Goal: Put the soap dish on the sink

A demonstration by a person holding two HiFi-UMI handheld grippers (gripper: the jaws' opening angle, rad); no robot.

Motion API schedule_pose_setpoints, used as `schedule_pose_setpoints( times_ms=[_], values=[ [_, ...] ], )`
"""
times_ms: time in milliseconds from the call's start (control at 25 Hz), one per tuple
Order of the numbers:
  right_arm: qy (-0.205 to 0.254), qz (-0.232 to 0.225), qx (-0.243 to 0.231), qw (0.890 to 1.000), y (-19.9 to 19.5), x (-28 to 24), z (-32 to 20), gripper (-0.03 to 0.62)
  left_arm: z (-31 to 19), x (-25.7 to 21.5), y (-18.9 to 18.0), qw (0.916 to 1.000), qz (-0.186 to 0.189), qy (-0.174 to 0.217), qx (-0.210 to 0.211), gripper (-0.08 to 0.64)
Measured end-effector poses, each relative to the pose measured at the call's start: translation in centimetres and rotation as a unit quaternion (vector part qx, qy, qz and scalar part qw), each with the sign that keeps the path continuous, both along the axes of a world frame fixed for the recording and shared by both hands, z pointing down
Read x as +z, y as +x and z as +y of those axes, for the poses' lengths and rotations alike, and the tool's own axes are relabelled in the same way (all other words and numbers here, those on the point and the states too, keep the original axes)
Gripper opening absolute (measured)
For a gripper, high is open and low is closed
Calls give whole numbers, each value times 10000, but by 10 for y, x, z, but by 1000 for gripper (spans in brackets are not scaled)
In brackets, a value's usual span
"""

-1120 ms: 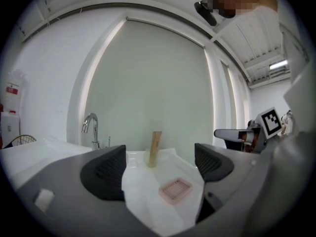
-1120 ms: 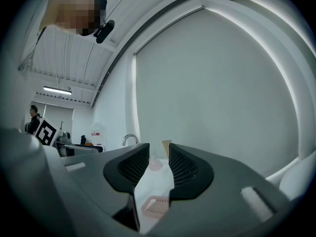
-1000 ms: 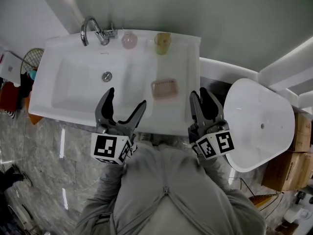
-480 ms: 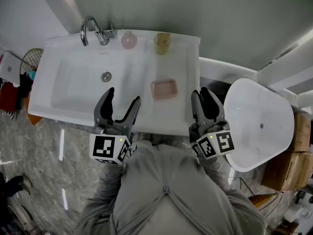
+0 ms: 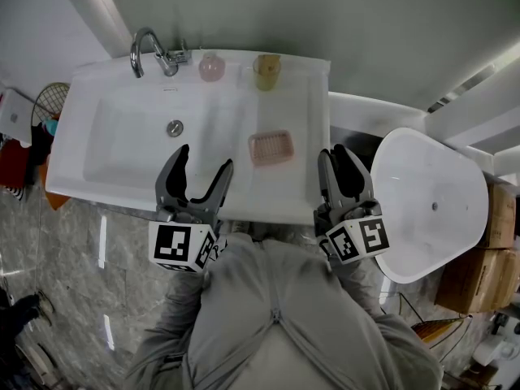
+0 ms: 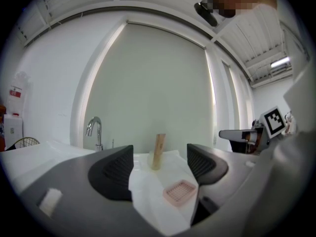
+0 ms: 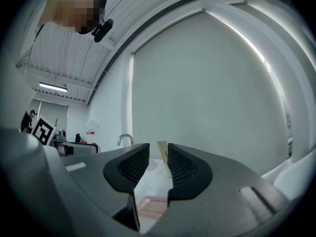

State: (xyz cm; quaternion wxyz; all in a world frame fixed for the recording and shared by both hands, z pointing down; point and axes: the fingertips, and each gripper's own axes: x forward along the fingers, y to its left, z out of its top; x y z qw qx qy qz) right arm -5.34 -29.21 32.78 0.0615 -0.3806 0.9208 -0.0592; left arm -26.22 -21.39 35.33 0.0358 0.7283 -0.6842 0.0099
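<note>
The pink slatted soap dish (image 5: pixel 271 147) lies flat on the right ledge of the white sink (image 5: pixel 309 104), beside the basin. It also shows as the pink soap dish (image 6: pixel 179 192) in the left gripper view and as the soap dish (image 7: pixel 152 206) low in the right gripper view. My left gripper (image 5: pixel 201 165) hovers level over the sink's front edge, left of the dish, open with nothing between its jaws. My right gripper (image 5: pixel 335 154) hangs at the sink's right front corner, right of the dish. Its jaws stand close together with a narrow gap and hold nothing.
A chrome tap (image 5: pixel 150 49), a pink bottle (image 5: pixel 213 67) and a yellowish cup (image 5: pixel 267 70) stand along the sink's back edge. The drain (image 5: pixel 175 127) sits in the basin. A white tub (image 5: pixel 431 210) and cardboard boxes (image 5: pixel 487 250) are at the right.
My left gripper's jaws have narrowed somewhat from their wider spread. Both grippers have stayed where they were, and the soap dish has not moved.
</note>
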Motion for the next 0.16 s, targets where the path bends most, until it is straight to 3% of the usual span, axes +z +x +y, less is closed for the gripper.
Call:
schedule_pose_setpoints(
  times_ms=[160],
  values=[
    [-13,-13,11,10000,1,0,-2,106,-2,0,2,10000,2,-9,30,386]
  ],
)
